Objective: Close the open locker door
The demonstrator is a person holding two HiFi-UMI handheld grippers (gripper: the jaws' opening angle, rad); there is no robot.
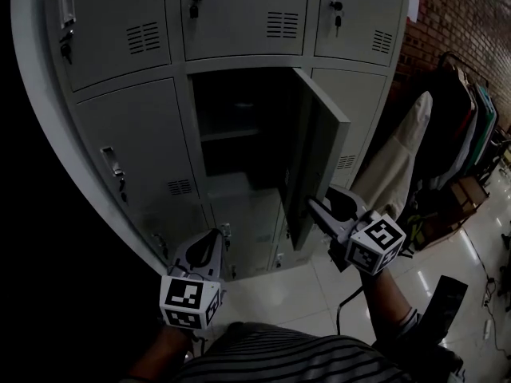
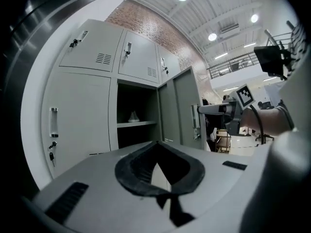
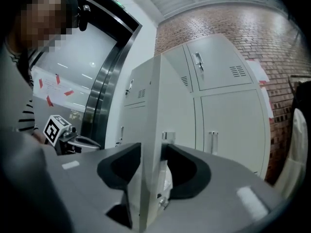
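The locker door (image 1: 321, 154) stands open in the middle of the head view, swung out to the right from a dark compartment (image 1: 239, 126) in the grey locker bank (image 1: 128, 142), with its free edge turned toward the person. The right gripper (image 1: 318, 207) sits at the lower part of that free edge, right of centre. In the right gripper view the thin edge of the door runs upright between its two dark pads (image 3: 182, 171), which press against it from either side, so the jaws are closed on the door. The left gripper (image 1: 212, 242) hangs lower, at the lower left of the head view, near the bottom lockers and apart from the door. In its own view the jaw tips meet with nothing between them. That view also shows a shelf (image 2: 136, 124) inside the open compartment, with a small pale object (image 2: 133, 116) on it. A brick wall (image 1: 459, 22) and hanging clothes (image 1: 459, 126) fill the right side of the head view above a glossy tiled floor (image 1: 295, 294)
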